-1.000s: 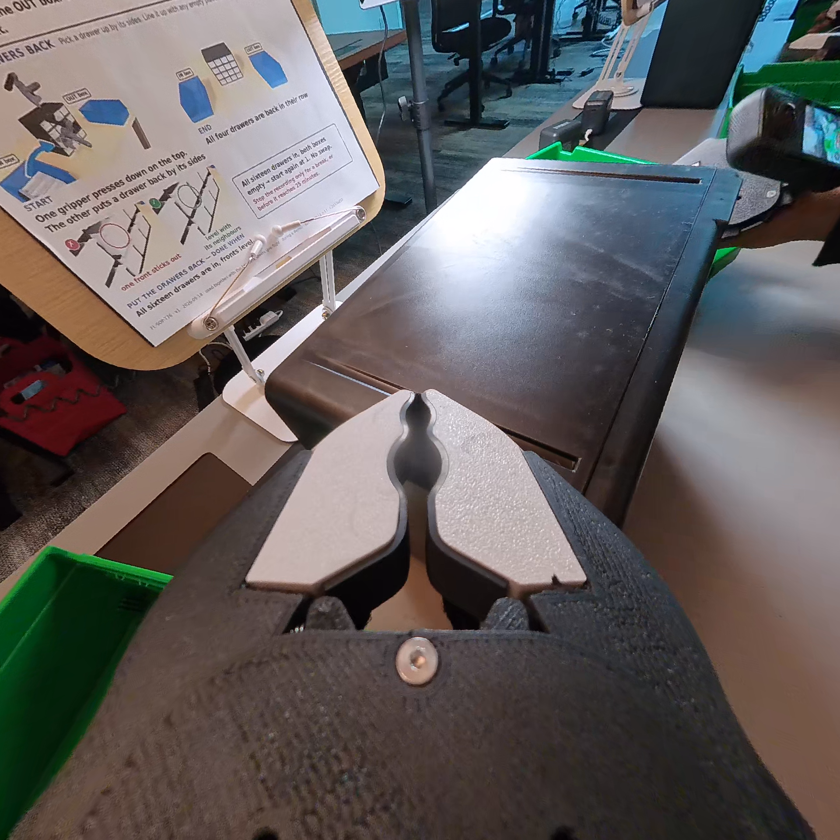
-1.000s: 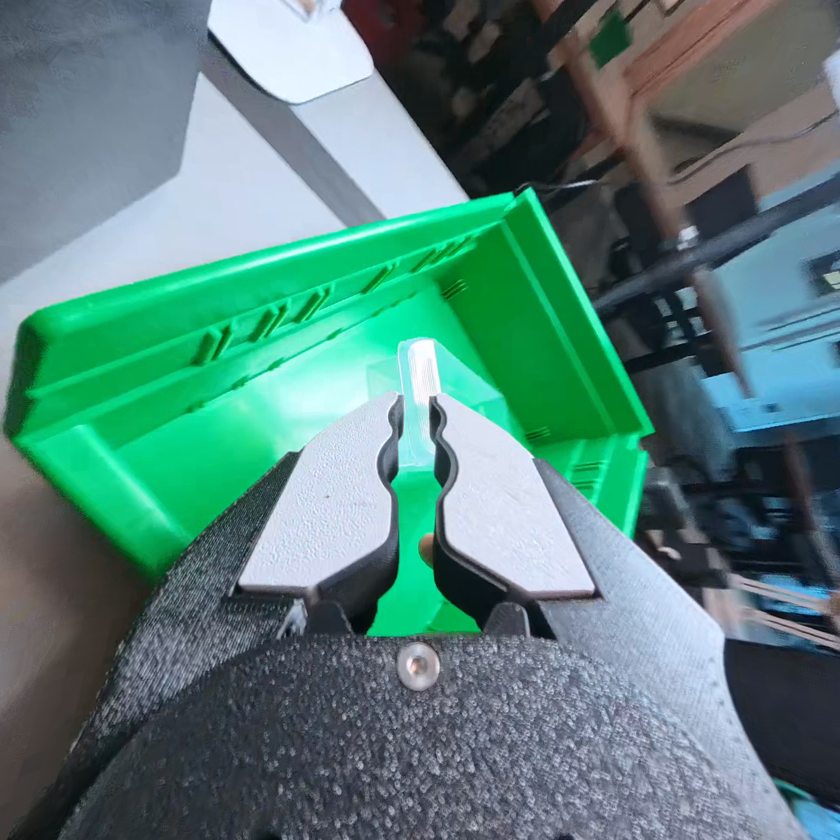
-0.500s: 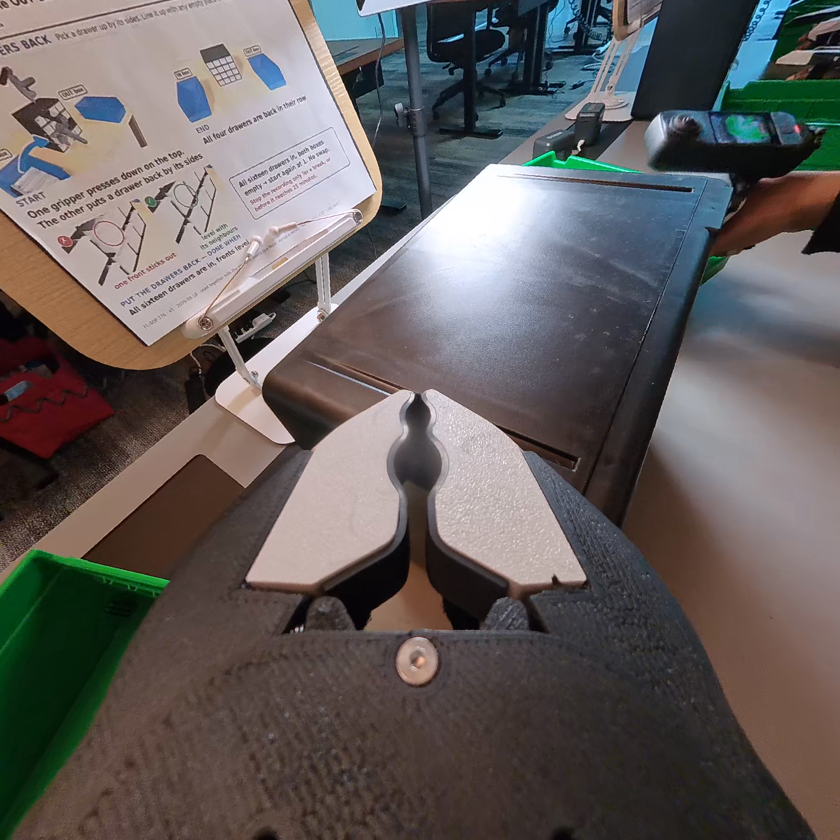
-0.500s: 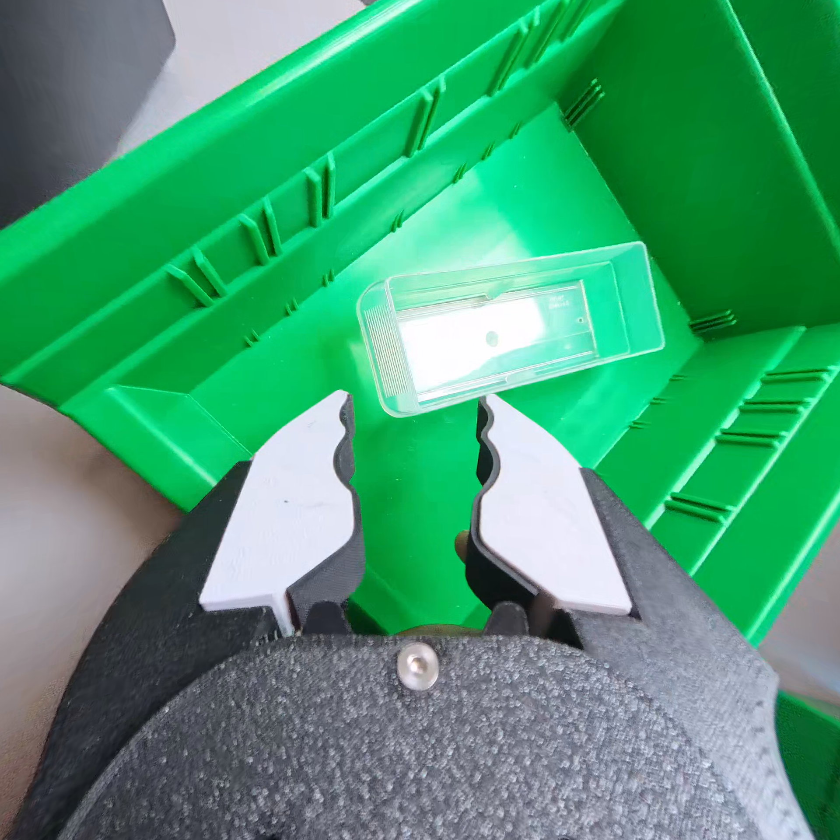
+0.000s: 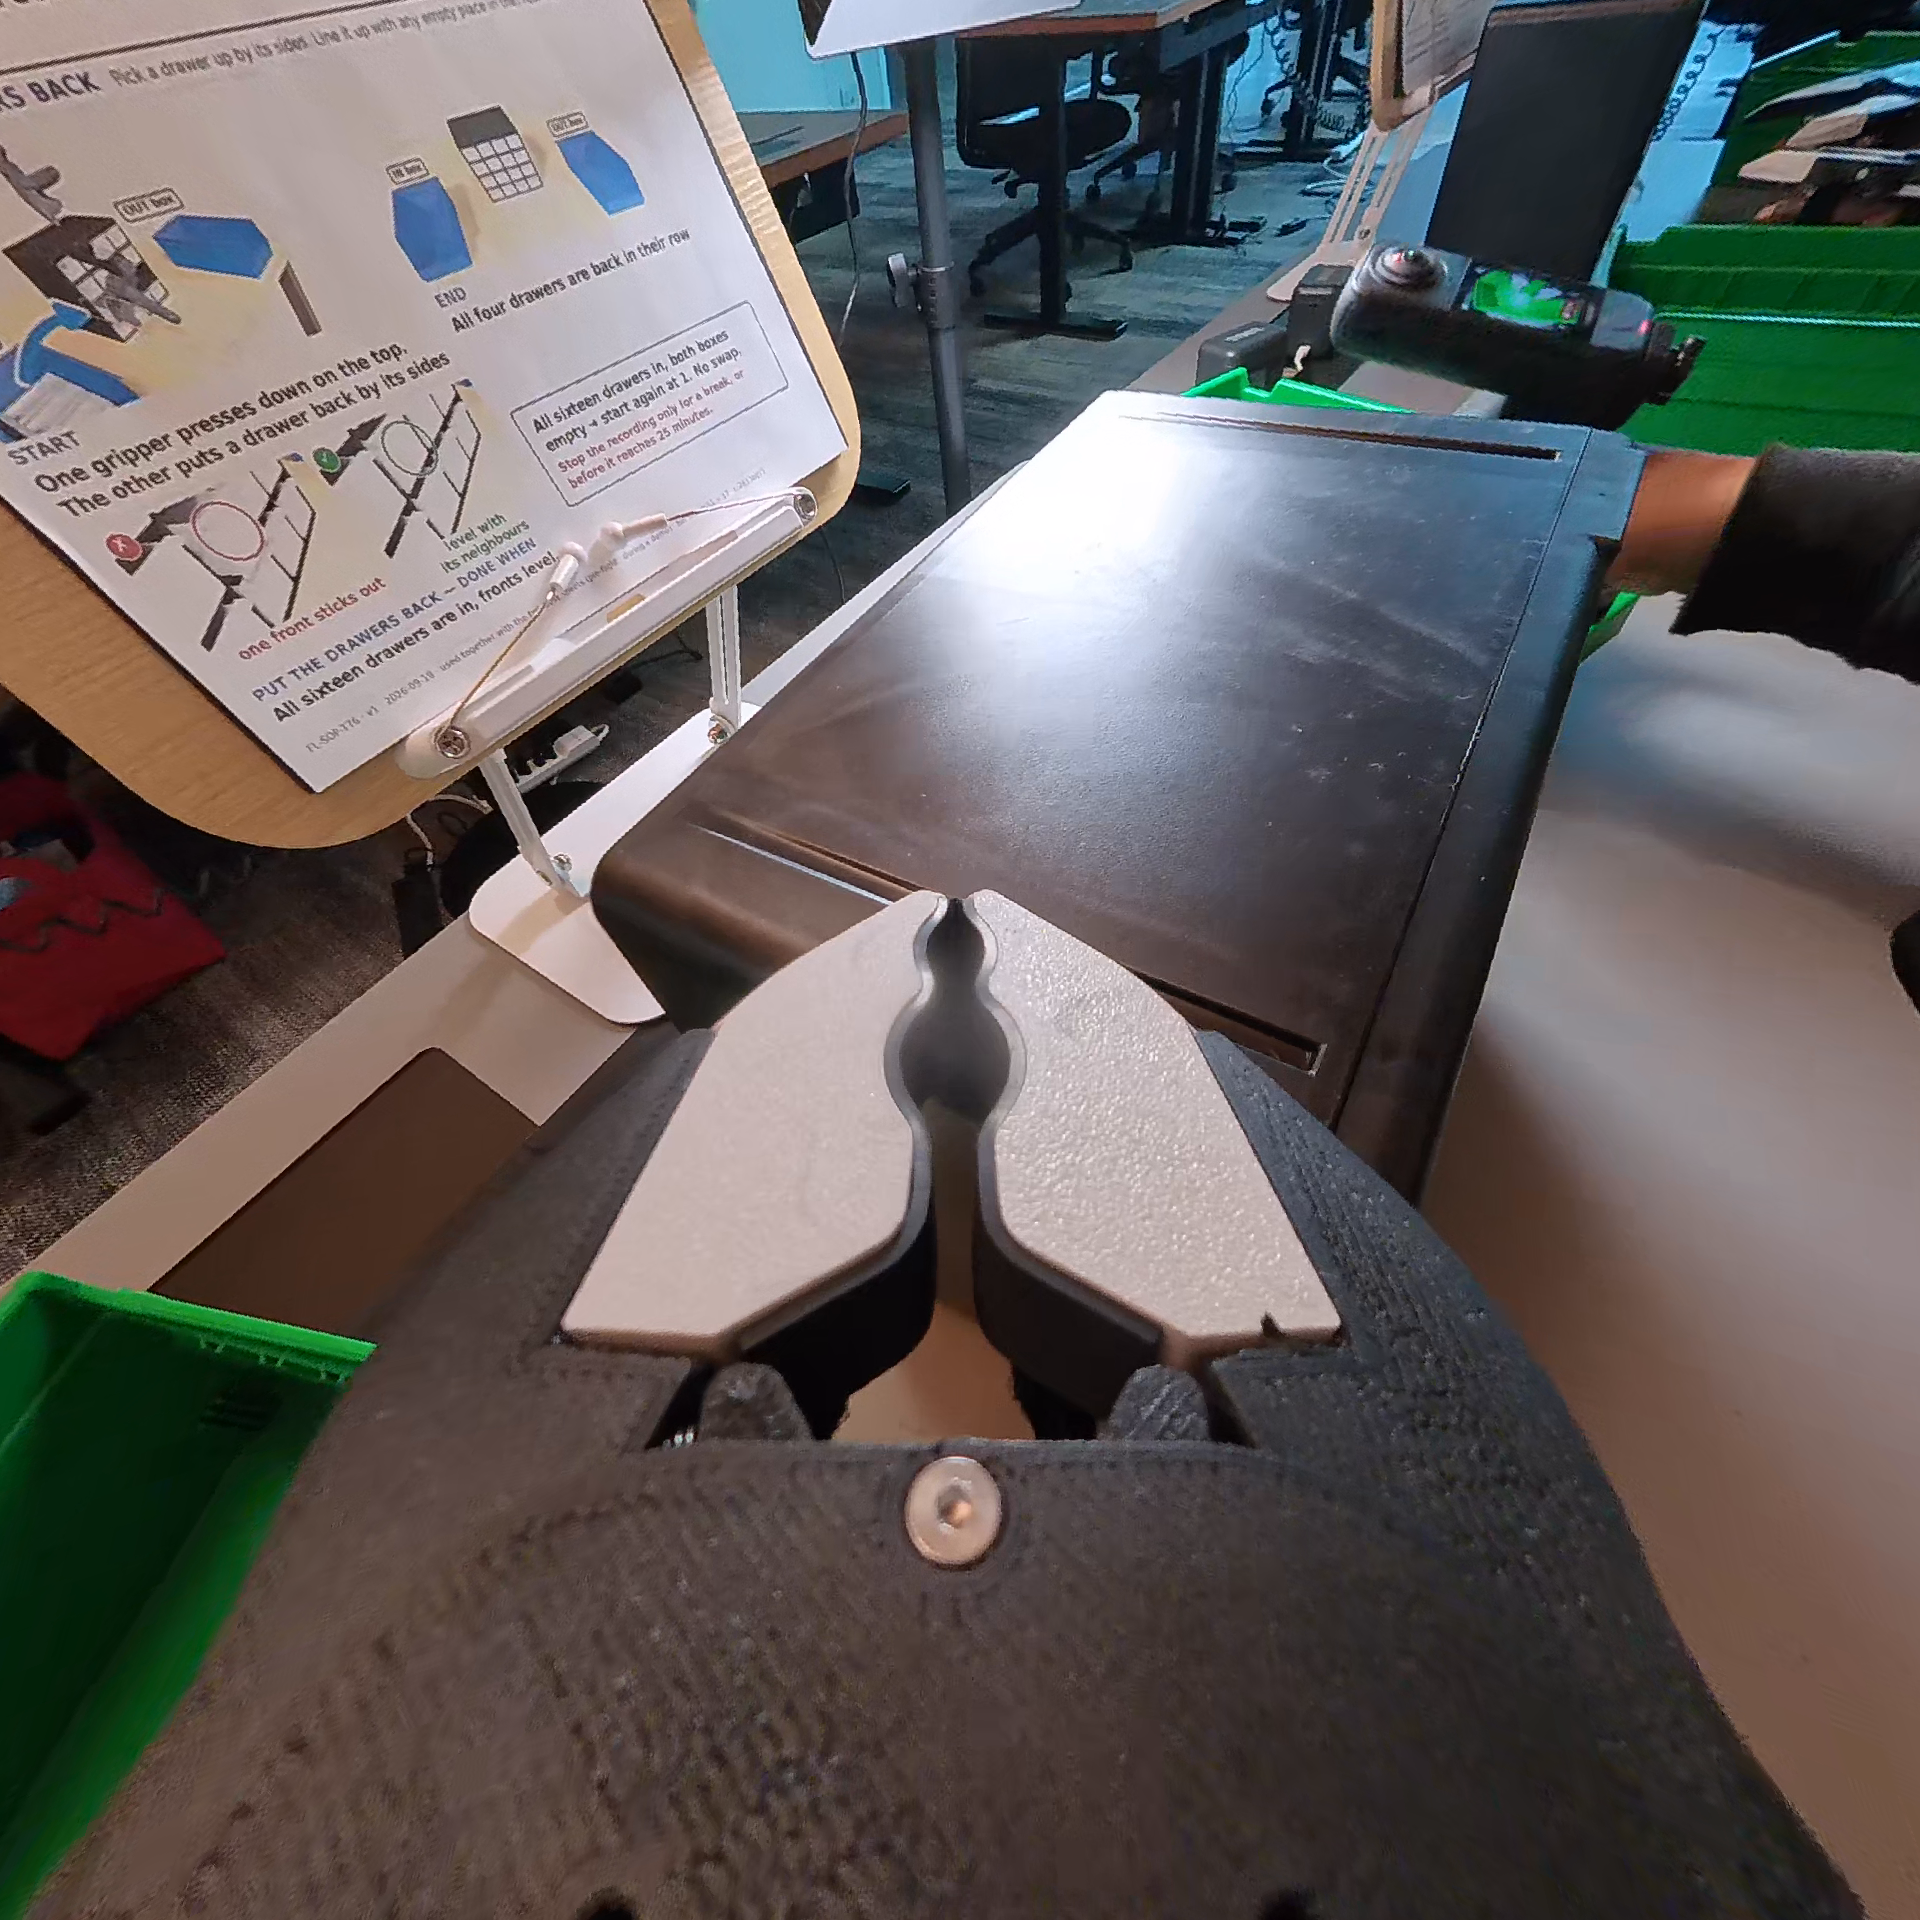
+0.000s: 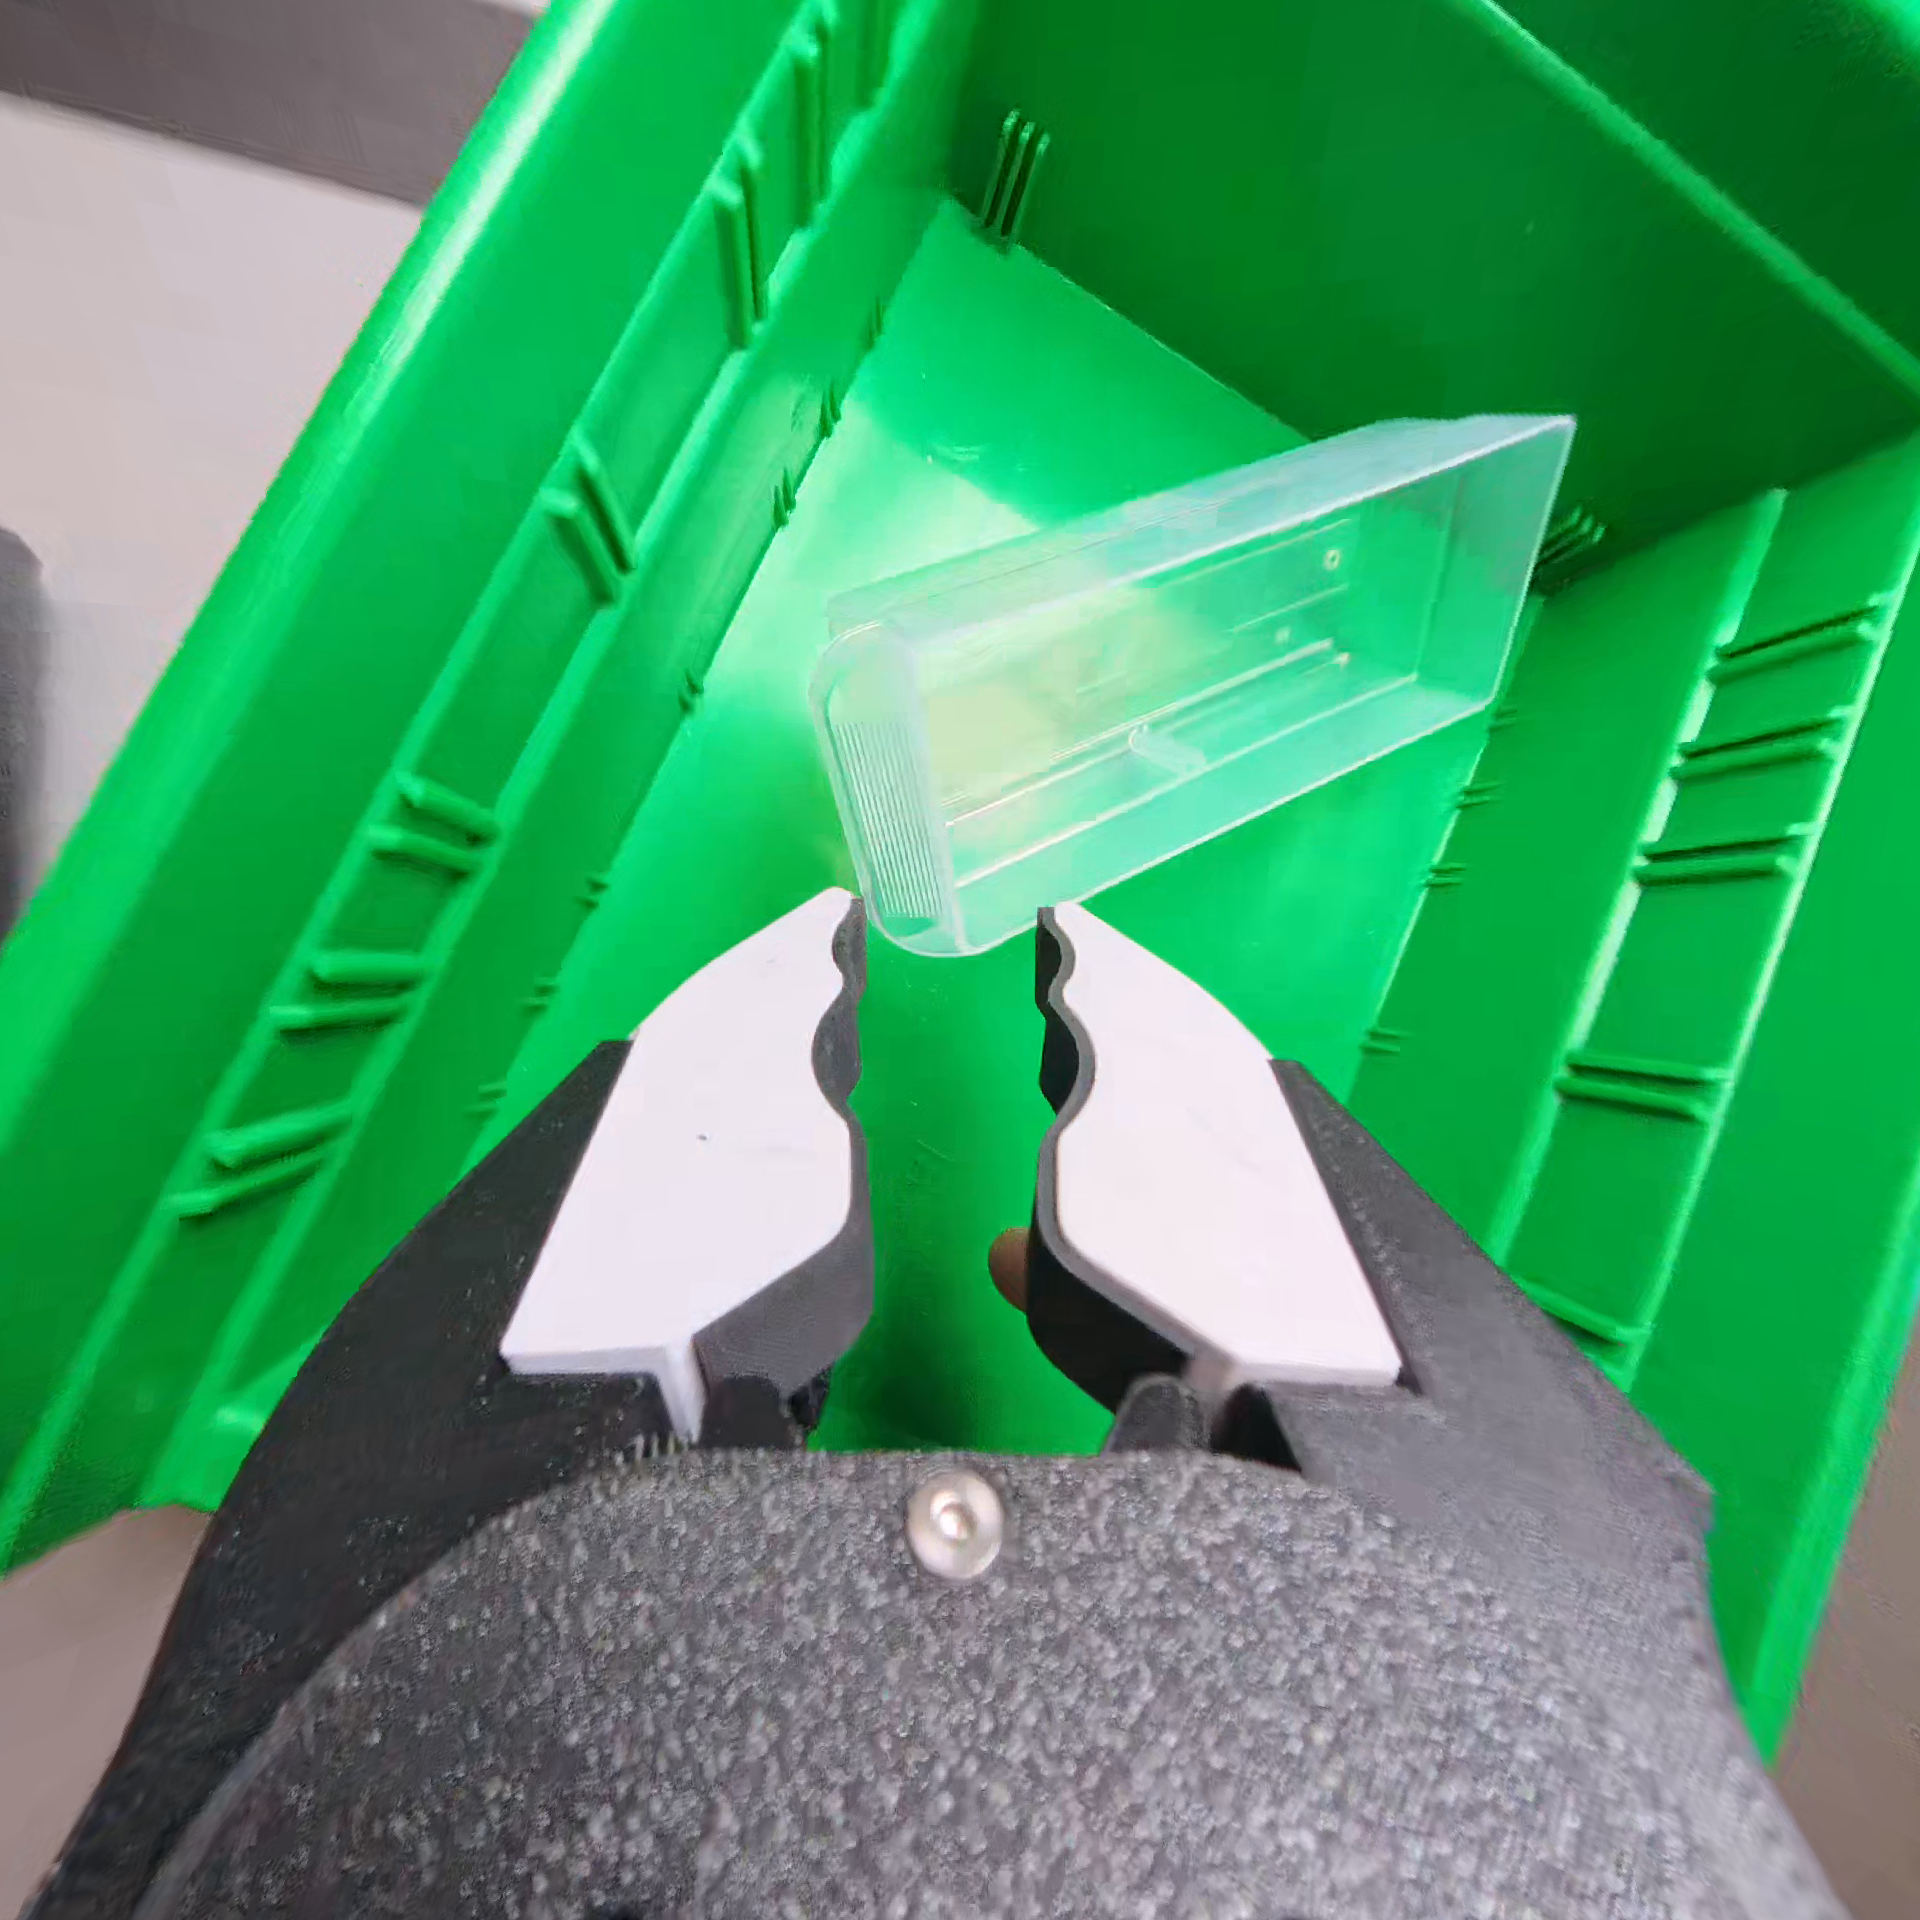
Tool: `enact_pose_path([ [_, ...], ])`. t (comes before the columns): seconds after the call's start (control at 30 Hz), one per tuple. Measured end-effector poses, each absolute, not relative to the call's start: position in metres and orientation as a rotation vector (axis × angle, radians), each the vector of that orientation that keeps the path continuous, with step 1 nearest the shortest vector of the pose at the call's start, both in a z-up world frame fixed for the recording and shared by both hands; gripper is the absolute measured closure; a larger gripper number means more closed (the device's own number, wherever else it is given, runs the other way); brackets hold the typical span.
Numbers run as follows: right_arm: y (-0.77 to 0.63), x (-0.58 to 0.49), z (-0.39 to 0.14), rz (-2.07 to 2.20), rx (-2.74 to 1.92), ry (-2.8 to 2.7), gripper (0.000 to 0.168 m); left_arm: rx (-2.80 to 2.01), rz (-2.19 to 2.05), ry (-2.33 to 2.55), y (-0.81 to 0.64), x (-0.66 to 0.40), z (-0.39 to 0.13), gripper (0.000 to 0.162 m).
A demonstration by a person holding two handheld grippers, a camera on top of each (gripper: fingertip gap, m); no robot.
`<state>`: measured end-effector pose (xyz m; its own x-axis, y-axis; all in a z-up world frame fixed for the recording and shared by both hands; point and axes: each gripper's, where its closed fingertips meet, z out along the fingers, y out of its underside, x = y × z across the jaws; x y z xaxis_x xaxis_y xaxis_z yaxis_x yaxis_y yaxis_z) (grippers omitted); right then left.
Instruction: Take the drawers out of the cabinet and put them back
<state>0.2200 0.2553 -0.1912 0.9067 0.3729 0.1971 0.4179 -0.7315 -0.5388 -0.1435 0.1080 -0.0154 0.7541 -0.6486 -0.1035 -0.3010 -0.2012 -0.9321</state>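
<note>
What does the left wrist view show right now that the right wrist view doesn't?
Only the left wrist view: the shut left gripper over the black cabinet, and the instruction board on its stand.
Only the right wrist view: the open right gripper just short of a clear drawer lying free inside a green bin.
Both: the pale tabletop.

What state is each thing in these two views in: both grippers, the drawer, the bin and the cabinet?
Left gripper: shut, empty, at the cabinet's near end.
Right gripper: open, over the bin.
Drawer: clear, empty, lying free in the bin.
Bin: holds only that drawer.
Cabinet: top bare; front hidden.
</note>
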Motion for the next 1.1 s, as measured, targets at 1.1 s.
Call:
enact_pose_path([
  [1.1, 0.285, 0.193, -0.182, -0.201, -2.256, -1.453, 0.154, -1.773, -0.423, 0.745, 0.108, -0.143, -0.015, 0.161],
])
